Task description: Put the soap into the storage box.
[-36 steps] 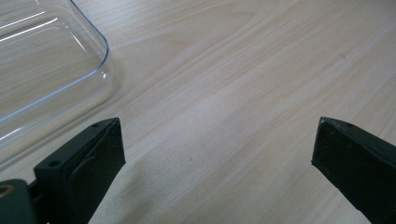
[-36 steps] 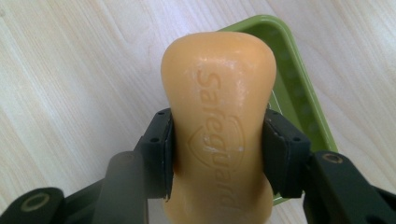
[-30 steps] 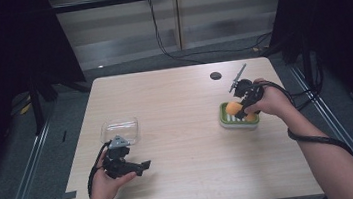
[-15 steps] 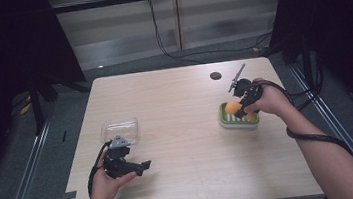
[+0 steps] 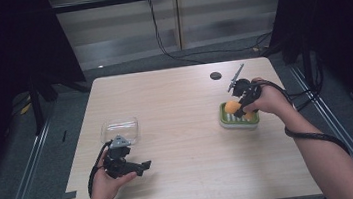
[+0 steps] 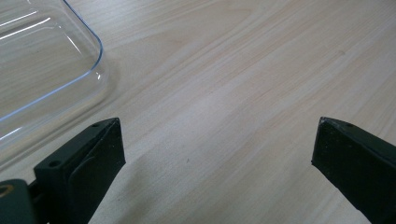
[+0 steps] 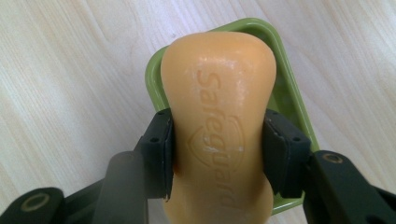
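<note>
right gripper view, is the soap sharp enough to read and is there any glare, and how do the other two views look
Right gripper view: the orange soap bar is sharp, its embossed lettering legible, with soft sheen near the top; the jaws at the bottom edge blur. Left gripper view: white streaks of glare on the clear container, wood grain crisp, near jaws soft. High view: the table is evenly lit, the surroundings fall into dark.

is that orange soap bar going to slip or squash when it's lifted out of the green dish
The orange soap bar probably stays stiff: the right gripper pads sit at its narrowed waist with no visible denting. Its glossy, rounded sides suggest it may be slippery, though the waist should help hold it. Its solid look suggests some weight, so the green soap dish will likely stay put.
</note>
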Tool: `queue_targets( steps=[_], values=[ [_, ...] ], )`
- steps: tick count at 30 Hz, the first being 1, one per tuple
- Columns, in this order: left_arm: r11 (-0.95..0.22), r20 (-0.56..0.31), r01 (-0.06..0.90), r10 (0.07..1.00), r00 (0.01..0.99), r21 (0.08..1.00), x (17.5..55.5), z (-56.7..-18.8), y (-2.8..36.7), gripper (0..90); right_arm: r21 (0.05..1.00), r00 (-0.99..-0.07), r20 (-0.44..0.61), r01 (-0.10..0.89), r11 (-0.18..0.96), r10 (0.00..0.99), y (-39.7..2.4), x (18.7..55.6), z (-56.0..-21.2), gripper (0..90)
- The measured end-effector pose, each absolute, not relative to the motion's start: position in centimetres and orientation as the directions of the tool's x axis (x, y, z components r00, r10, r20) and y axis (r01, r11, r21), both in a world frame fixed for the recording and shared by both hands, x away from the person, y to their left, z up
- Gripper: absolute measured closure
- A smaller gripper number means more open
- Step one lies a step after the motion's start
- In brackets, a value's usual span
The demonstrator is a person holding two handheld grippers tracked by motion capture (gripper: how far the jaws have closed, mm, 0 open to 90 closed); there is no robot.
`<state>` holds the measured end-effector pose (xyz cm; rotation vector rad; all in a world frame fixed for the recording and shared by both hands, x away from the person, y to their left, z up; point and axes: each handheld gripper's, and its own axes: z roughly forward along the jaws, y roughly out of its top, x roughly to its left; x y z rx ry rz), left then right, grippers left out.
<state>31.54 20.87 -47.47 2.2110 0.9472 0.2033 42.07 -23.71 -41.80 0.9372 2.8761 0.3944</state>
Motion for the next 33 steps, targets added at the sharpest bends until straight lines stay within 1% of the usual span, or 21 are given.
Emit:
queue_targets(
  steps=[8, 20, 24, 28, 33],
  values=[
    [-0.485, -0.125, 0.576, 0.684, 0.719, 0.658, 31.5, -47.4, 20.8, 2.0, 0.269, -0.819, -0.027, 0.547, 0.793, 0.574, -23.8, 42.5, -42.1, 50.3],
    [-0.474, -0.13, 0.576, 0.686, 0.716, 0.666, 31.5, -47.5, 20.8, 2.0, 0.255, -0.821, -0.023, 0.547, 0.797, 0.571, -23.9, 42.8, -42.7, 50.2],
    [-0.472, -0.133, 0.575, 0.685, 0.716, 0.668, 31.5, -47.5, 20.8, 2.0, 0.268, -0.826, -0.031, 0.536, 0.8, 0.563, -24.2, 42.8, -43.0, 50.2],
    [-0.475, -0.13, 0.575, 0.685, 0.716, 0.666, 31.5, -47.5, 20.7, 2.1, 0.257, -0.817, -0.025, 0.551, 0.794, 0.576, -24.2, 42.8, -43.1, 50.2],
    [-0.477, -0.129, 0.575, 0.684, 0.718, 0.665, 31.5, -47.5, 20.7, 2.0, 0.262, -0.828, -0.03, 0.534, 0.804, 0.56, -24.4, 43.0, -43.4, 50.2]
  ],
)
